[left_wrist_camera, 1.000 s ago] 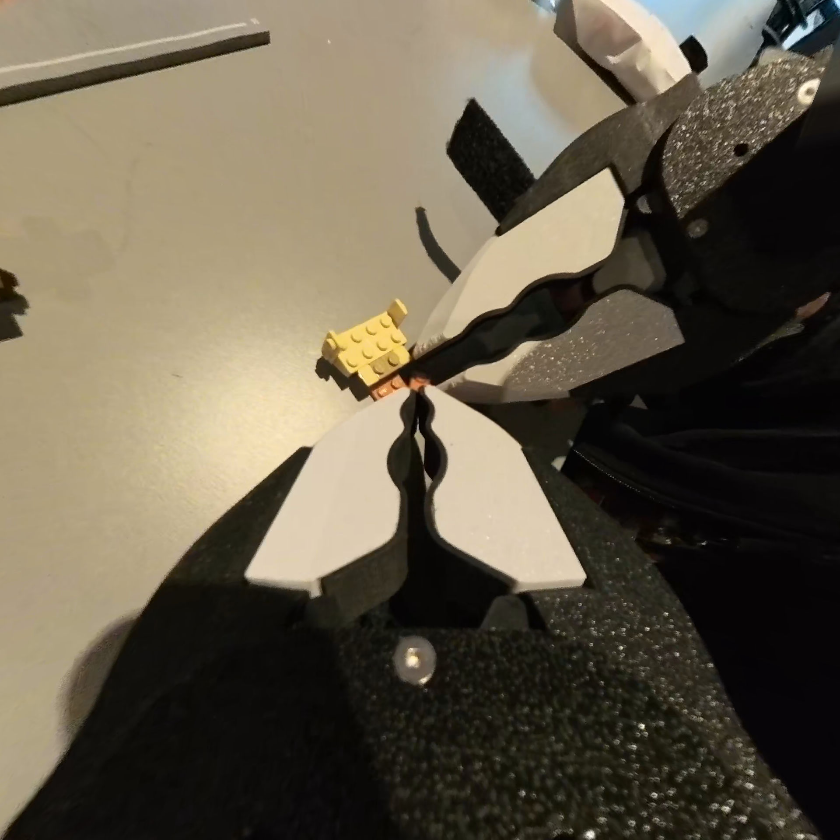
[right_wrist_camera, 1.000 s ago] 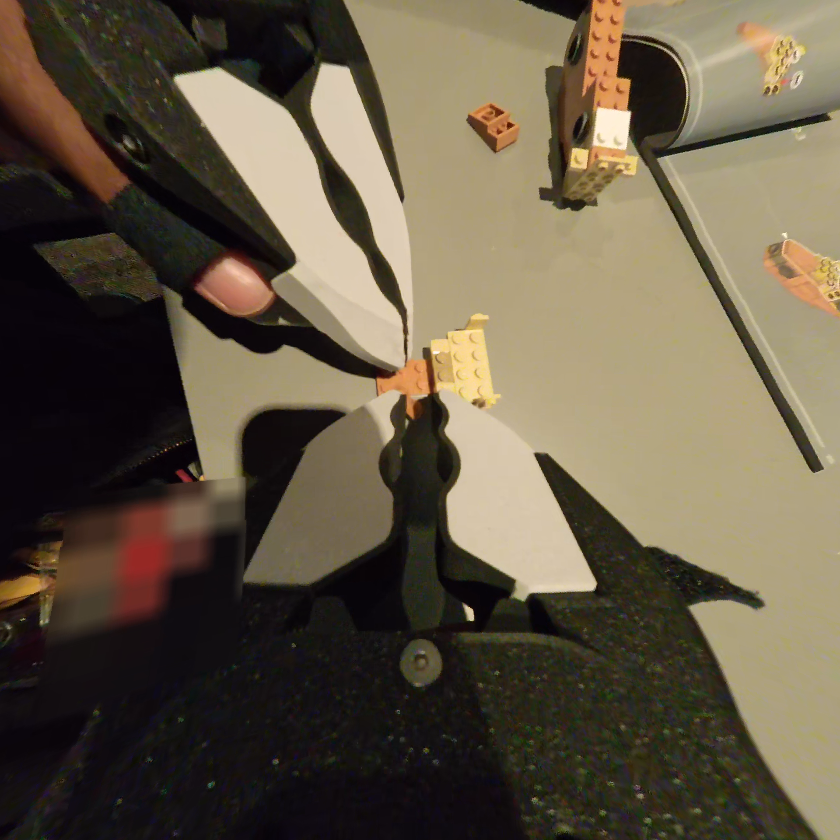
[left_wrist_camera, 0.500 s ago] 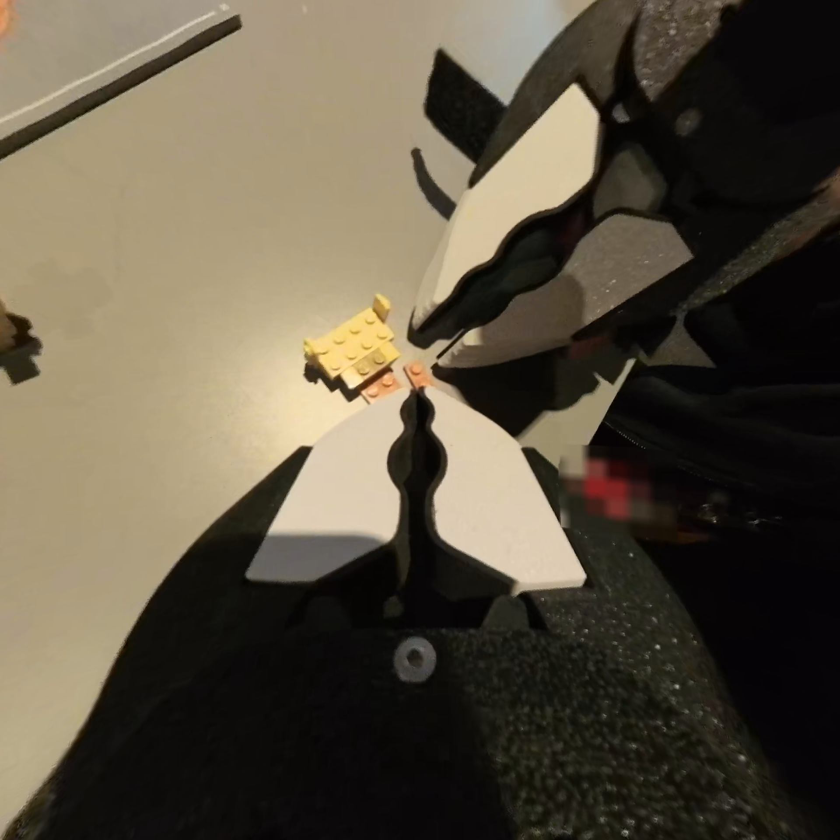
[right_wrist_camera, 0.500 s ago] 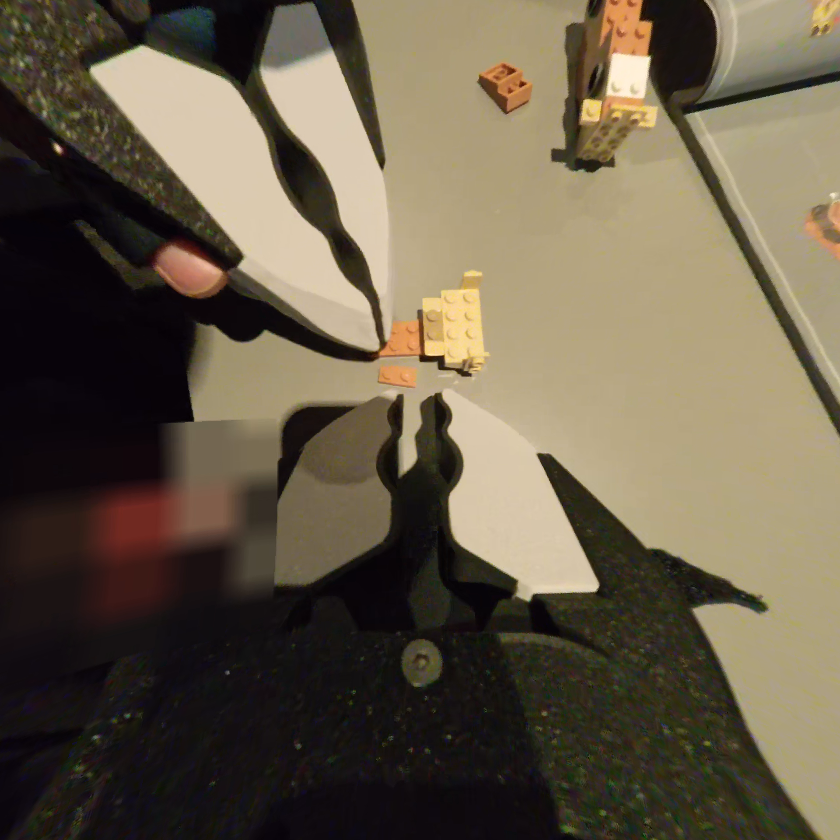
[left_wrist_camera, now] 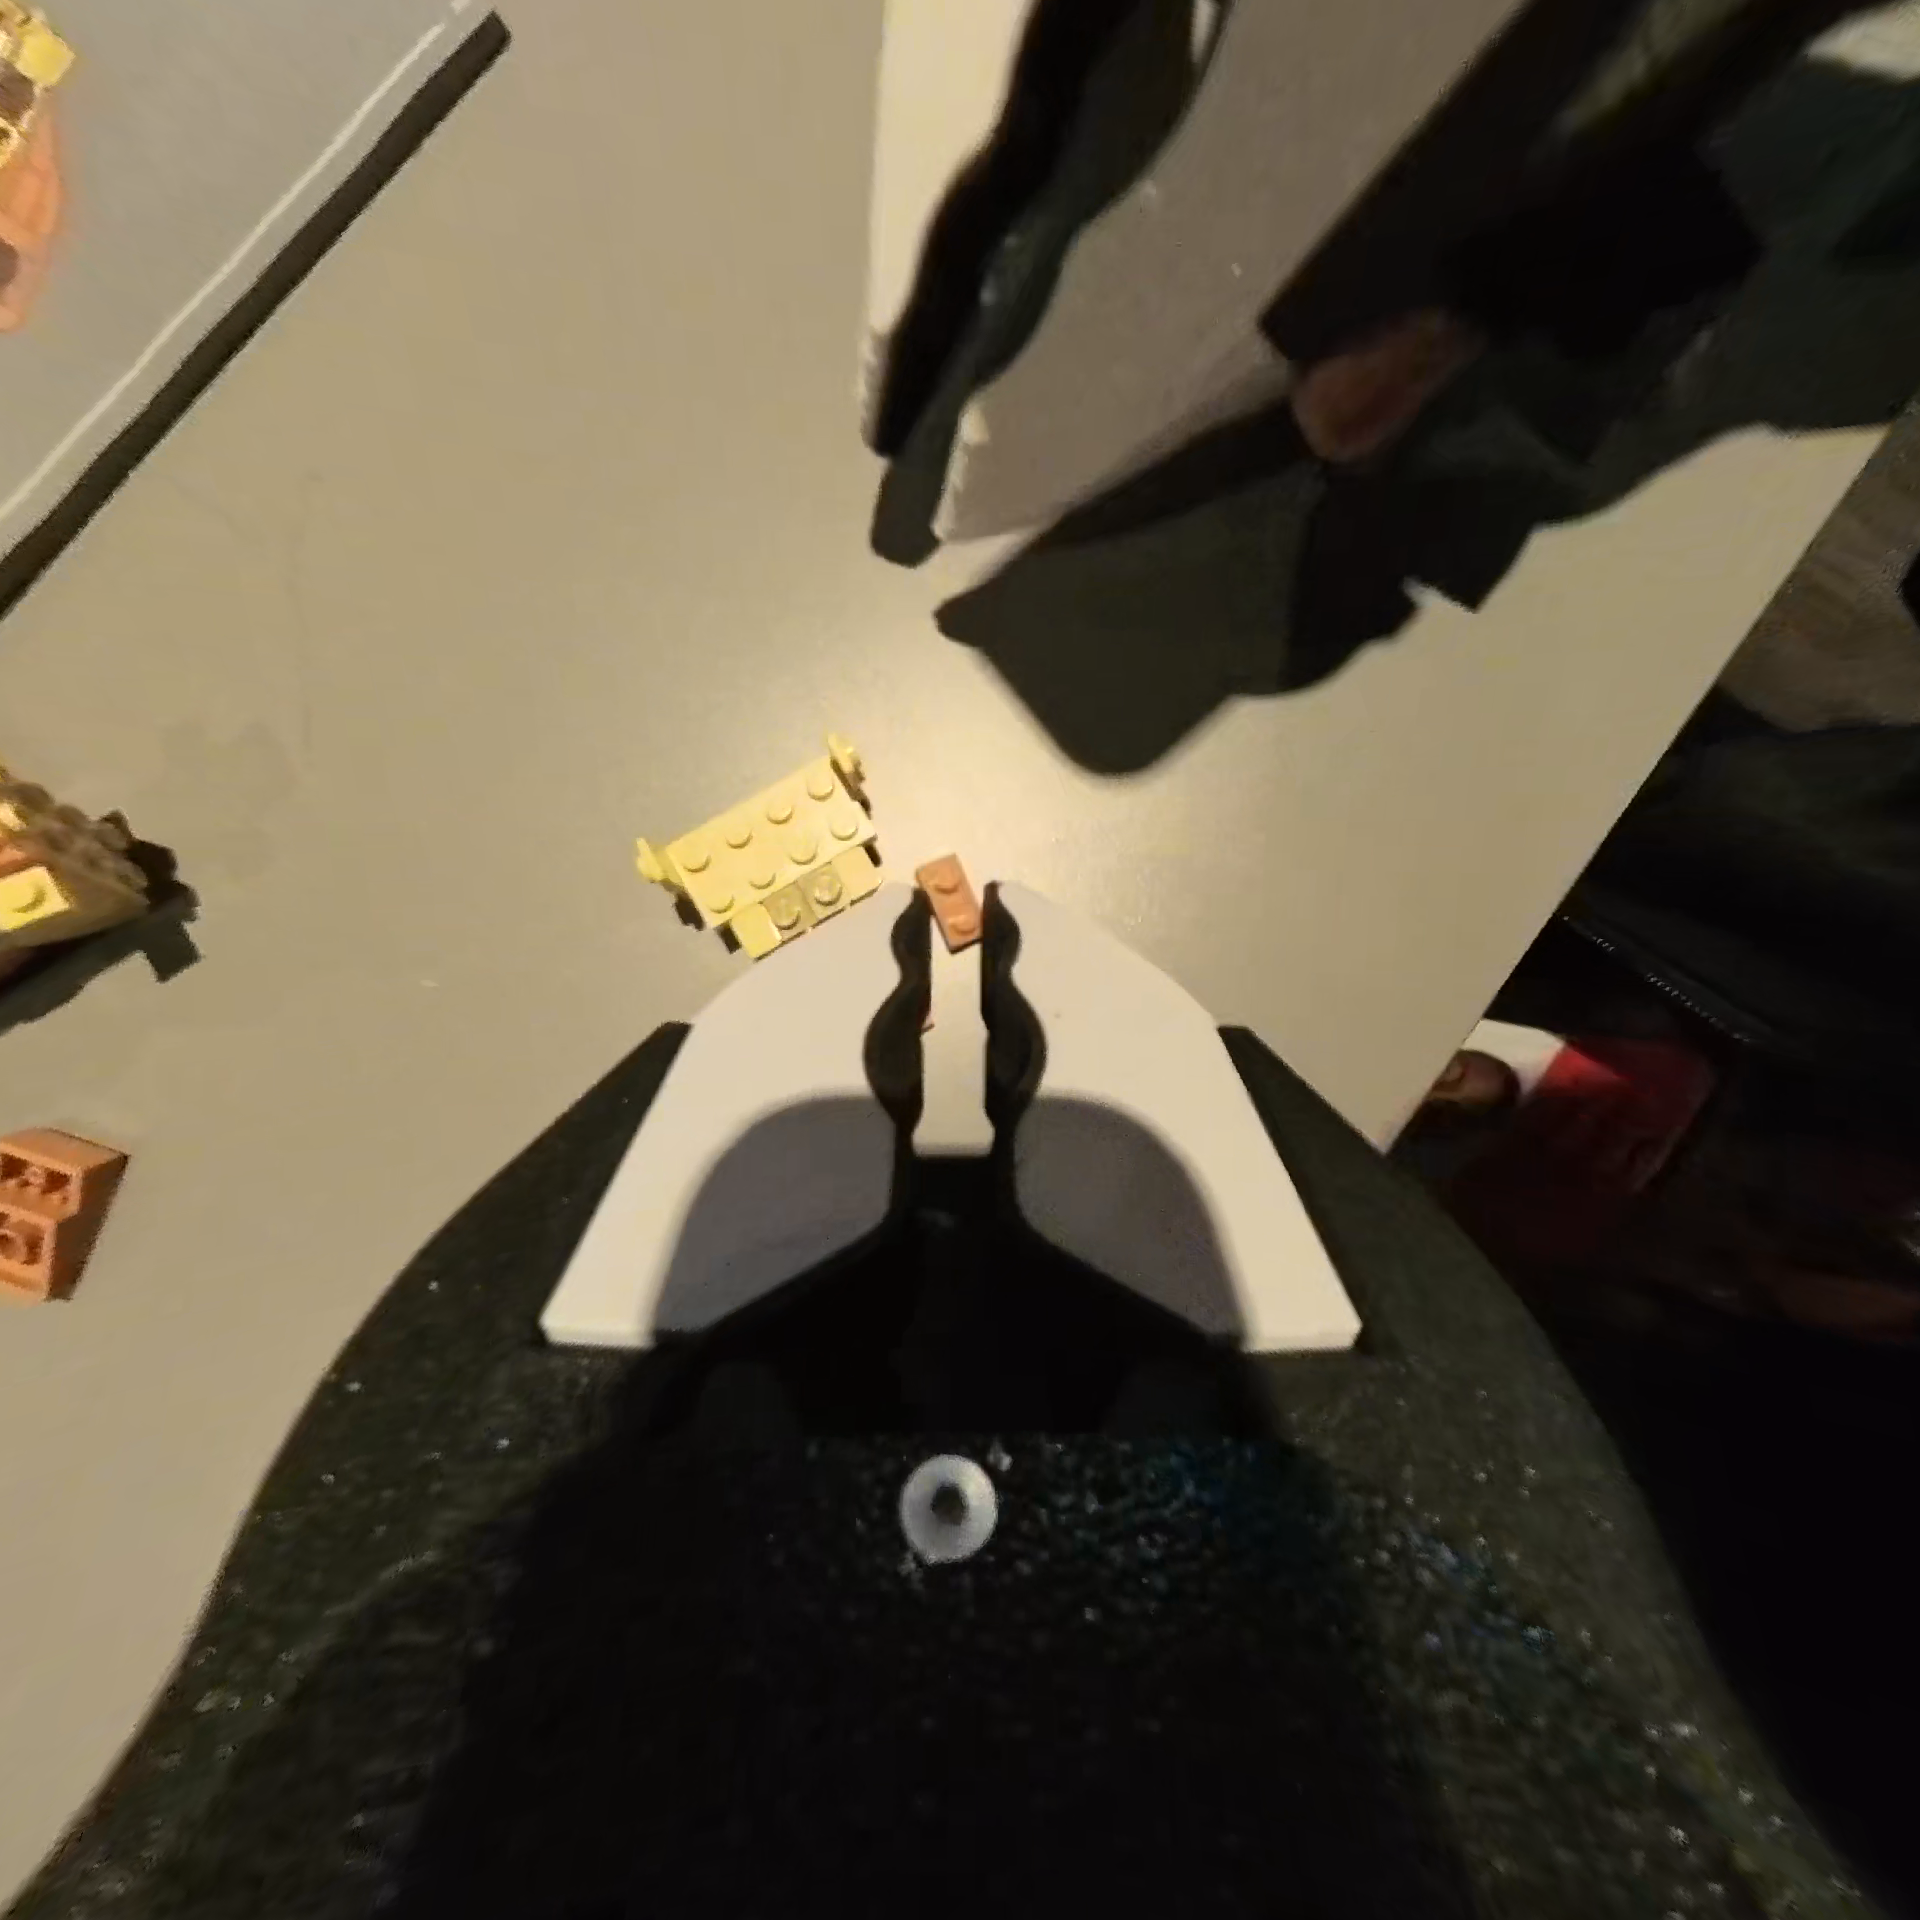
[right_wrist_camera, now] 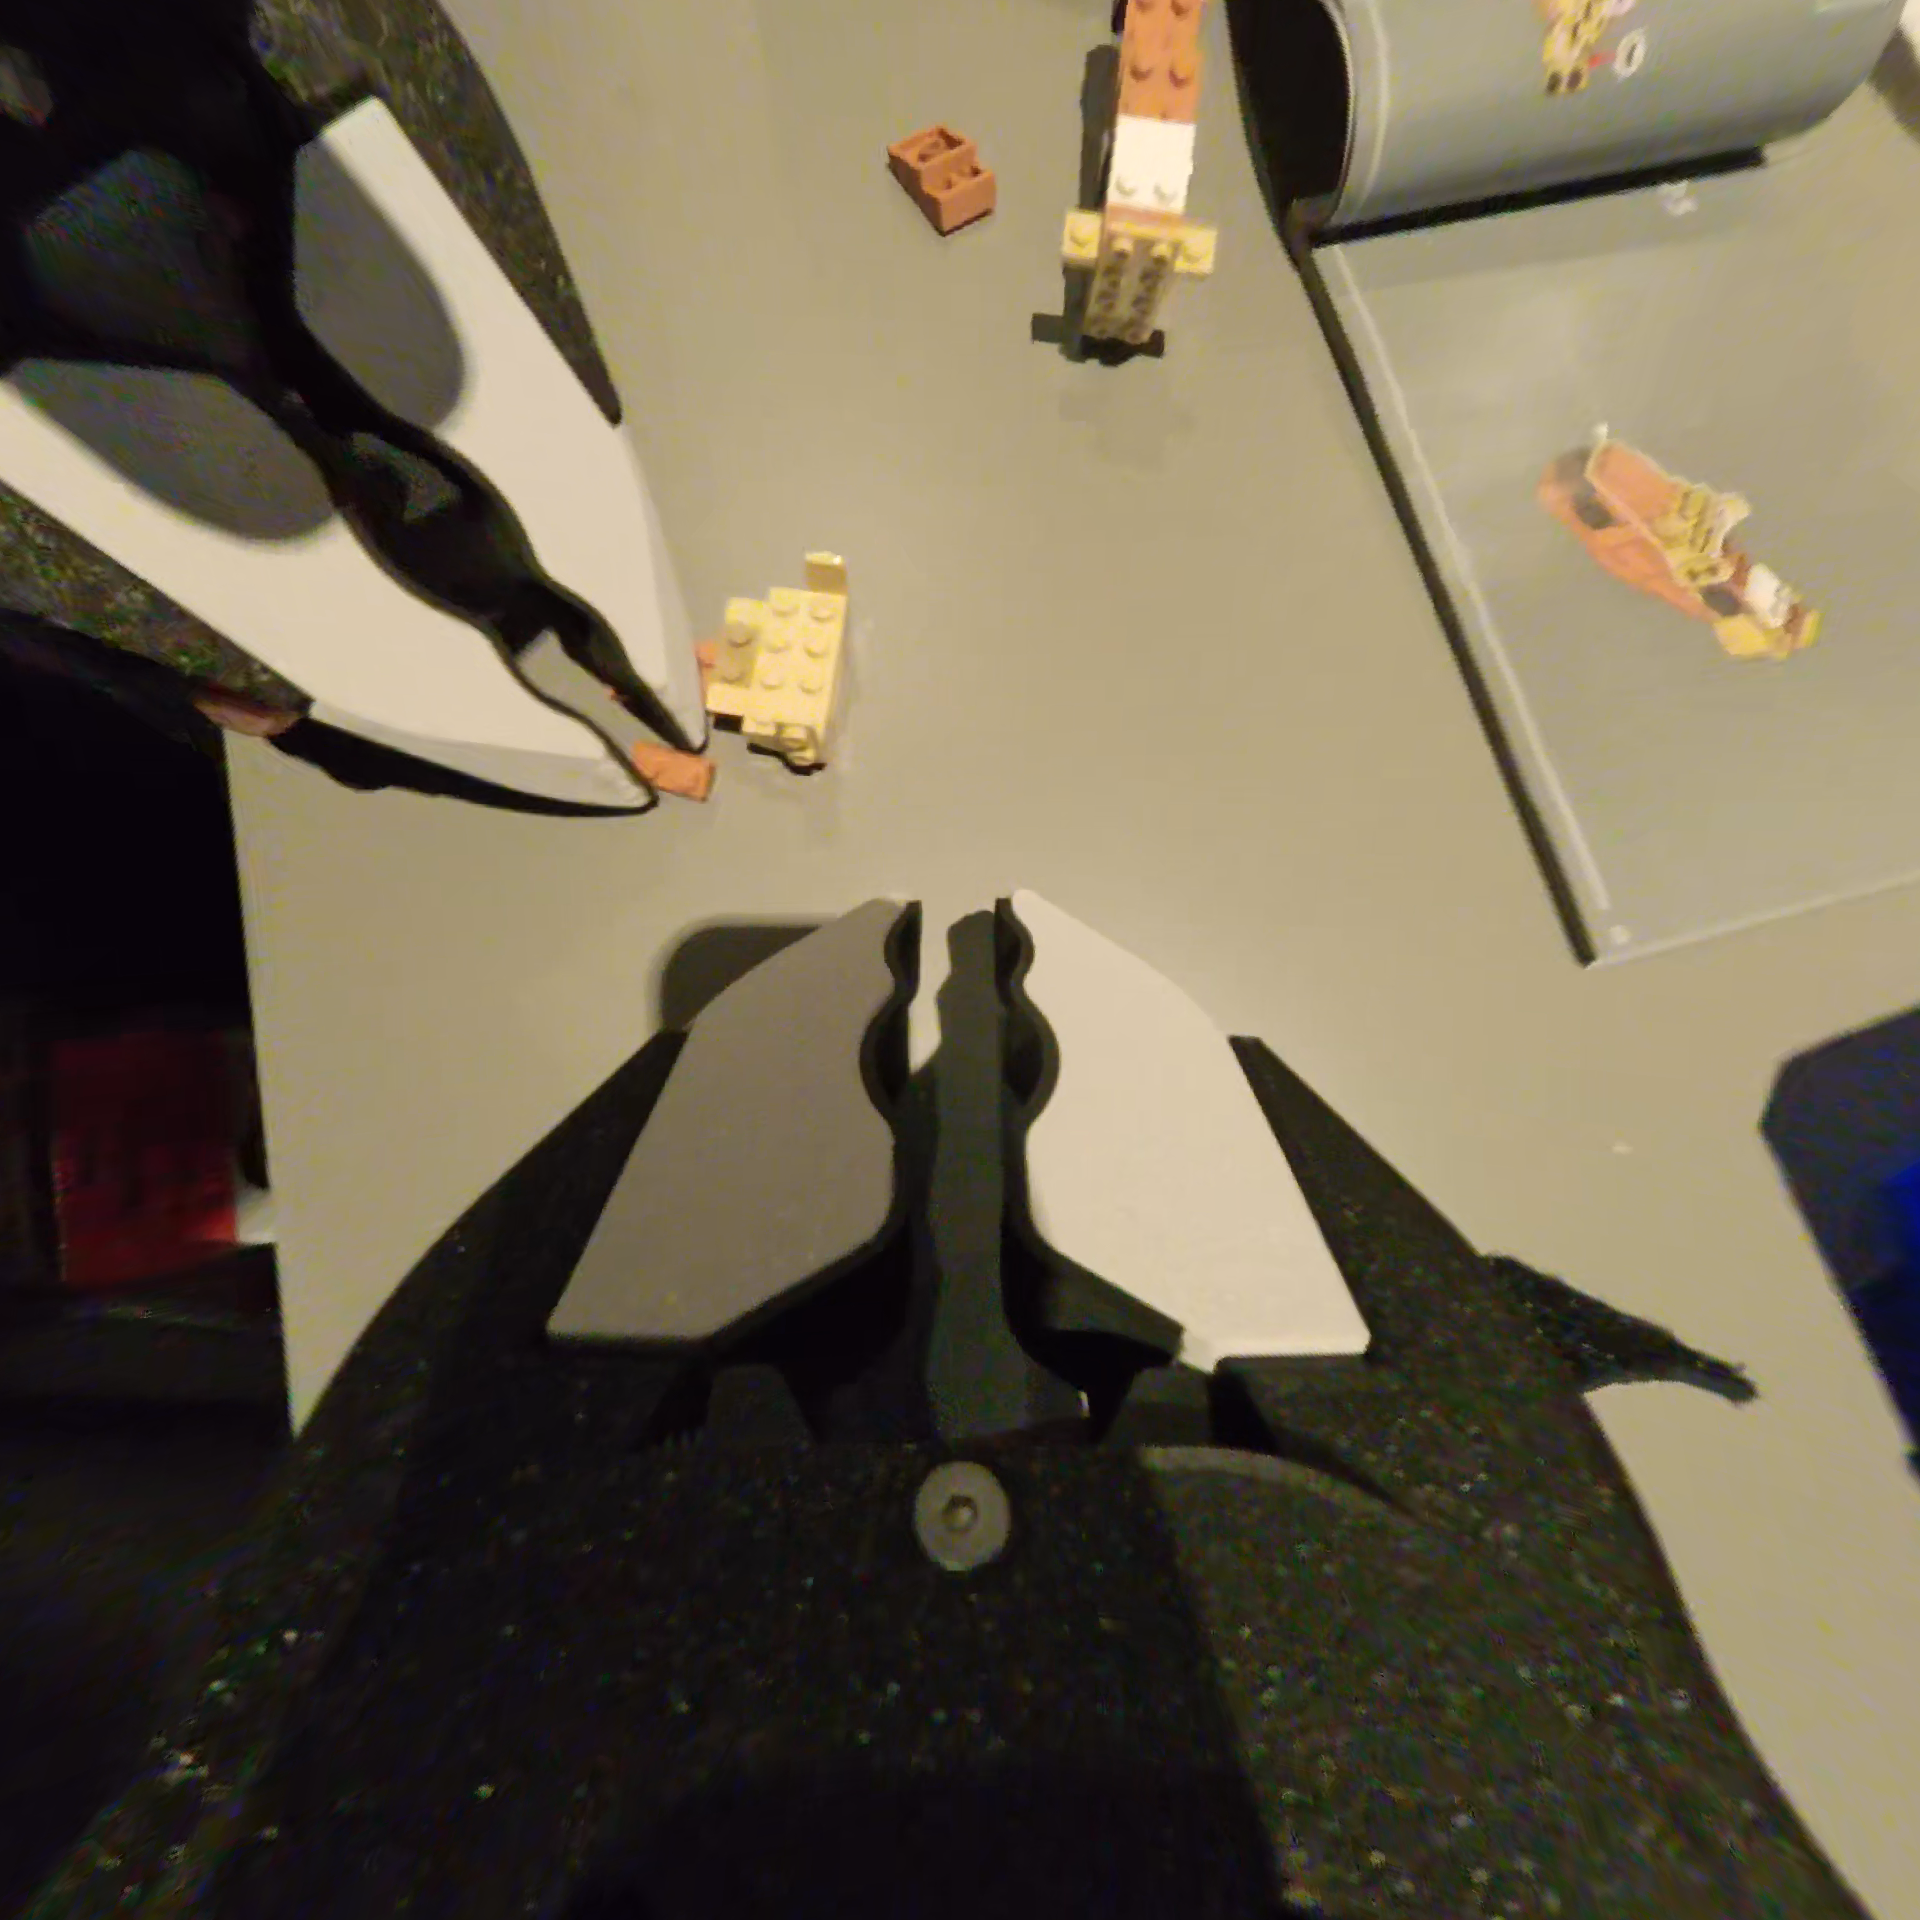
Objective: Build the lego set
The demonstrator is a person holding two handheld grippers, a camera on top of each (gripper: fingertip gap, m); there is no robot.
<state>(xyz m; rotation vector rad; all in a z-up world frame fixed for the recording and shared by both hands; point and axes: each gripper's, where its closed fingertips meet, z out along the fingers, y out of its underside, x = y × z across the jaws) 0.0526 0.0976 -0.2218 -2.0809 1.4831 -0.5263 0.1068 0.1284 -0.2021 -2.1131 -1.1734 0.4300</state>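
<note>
Small brown plate (left_wrist_camera: 951, 914) at our left gripper (left_wrist_camera: 951, 909), tan sub-assembly (left_wrist_camera: 769, 868) just to its left on the desk (left_wrist_camera: 416, 623).

Left to right, we logged: a loose brown brick (right_wrist_camera: 941, 179); the tan sub-assembly lying flat, studs up; the brown plate between the left jaws, which stood narrowly parted around it, so we could not tell if they were clenched on it; the taller brown-and-tan build (right_wrist_camera: 1138, 197); the instruction sheet (right_wrist_camera: 1662, 582). The plate's long axis ran roughly along the fingers, and the sub-assembly lay just left of the tips, near but apart. Our right gripper (right_wrist_camera: 956, 914) hung released and empty, well apart; we judged the left nearer for the join.
</note>
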